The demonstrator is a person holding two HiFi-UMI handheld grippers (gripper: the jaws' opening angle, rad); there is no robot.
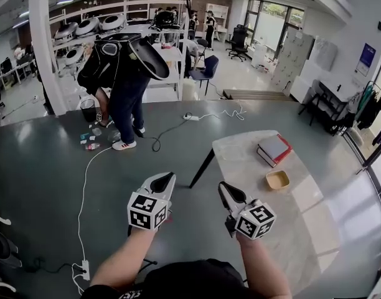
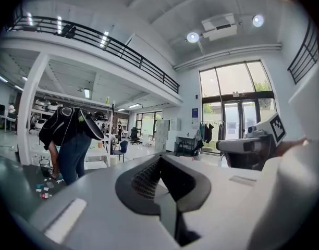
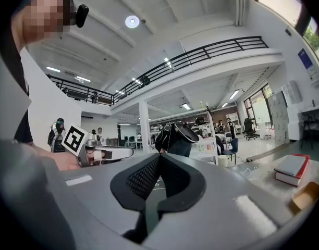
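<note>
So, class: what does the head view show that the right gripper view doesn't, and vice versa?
Only the head view: the marker cube on the right gripper and a floor power strip. Only the right gripper view: that gripper's gridded pads and a black device by the wearer's head. Both: the left gripper, the red-edged book and tan tray.

Two tongs here: the left tongs and the right tongs. Just beyond the right tongs stands one desk, carrying one book and one tan tray. Far ahead of the left tongs, one person bends over.
</note>
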